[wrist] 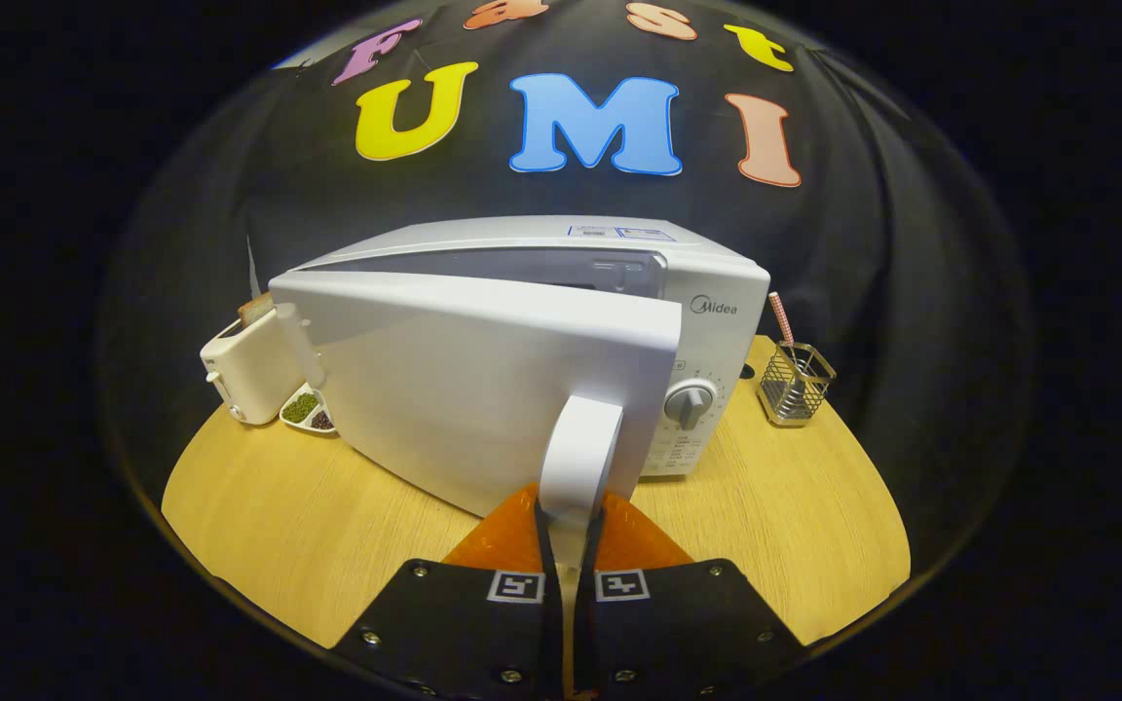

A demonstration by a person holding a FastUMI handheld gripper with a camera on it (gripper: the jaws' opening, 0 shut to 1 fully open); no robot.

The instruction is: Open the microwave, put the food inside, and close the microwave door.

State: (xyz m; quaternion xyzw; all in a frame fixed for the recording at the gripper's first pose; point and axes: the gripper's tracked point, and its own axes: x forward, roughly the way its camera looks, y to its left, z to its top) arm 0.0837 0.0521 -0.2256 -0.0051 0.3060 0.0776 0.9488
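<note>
A white microwave (707, 321) stands on the round wooden table (795, 526). Its door (464, 389) is swung partly open toward me, leaving a gap along the top through which the dark cavity shows. The door's white vertical handle (580, 458) sits between my two fingers, and my gripper (569, 521) is shut on it. The control panel with a round dial (690, 401) lies just right of the handle. The food cannot be made out with certainty.
A cream toaster (247, 368) with bread in its slot stands left of the microwave. A small white divided dish (308, 409) of green and dark bits lies beside it. A wire holder (795, 385) with a striped straw stands to the right.
</note>
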